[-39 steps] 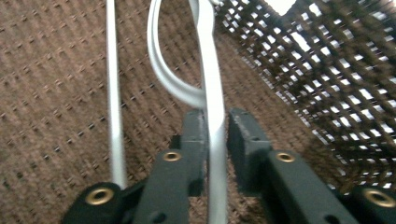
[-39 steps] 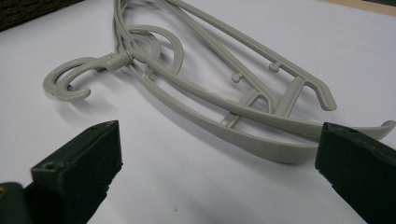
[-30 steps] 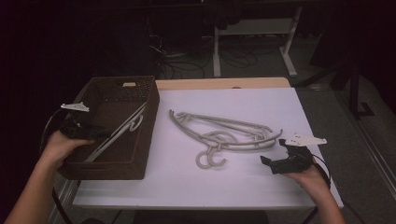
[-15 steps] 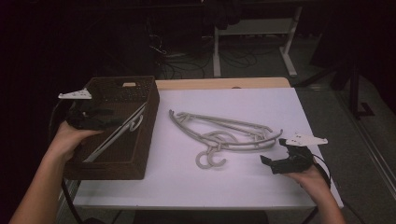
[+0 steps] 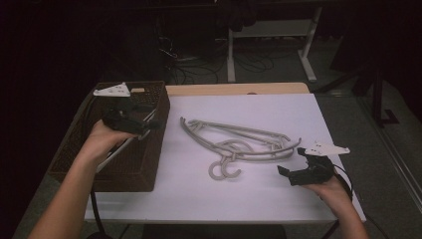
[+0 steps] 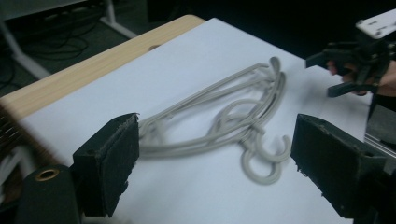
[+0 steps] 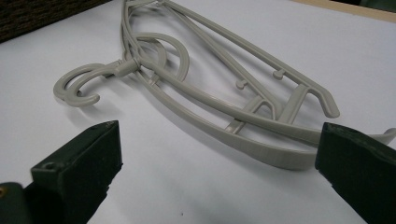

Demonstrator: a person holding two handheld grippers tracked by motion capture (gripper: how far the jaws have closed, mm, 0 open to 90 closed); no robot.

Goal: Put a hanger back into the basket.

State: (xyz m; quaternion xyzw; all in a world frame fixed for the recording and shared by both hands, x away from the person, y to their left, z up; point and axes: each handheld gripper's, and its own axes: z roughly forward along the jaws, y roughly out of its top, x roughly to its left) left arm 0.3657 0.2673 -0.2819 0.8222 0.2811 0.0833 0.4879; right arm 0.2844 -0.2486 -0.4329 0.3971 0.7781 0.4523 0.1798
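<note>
High view: left gripper (image 5: 149, 123) over dark woven basket (image 5: 129, 169), contents too dim to tell; grey hangers (image 5: 239, 144) piled mid-table, count unclear. Left gripper view: jaws wide apart, basket edge (image 6: 11, 135) blurred. Right gripper view: right gripper (image 7: 219, 172) gaping, empty; one hanger end hidden behind a jaw.

left tool (image 5: 149, 123) | risen from inside basket (image 5: 127, 169) | moved toward far rim, facing hangers (image 5: 239, 144) | jaws apart
</note>
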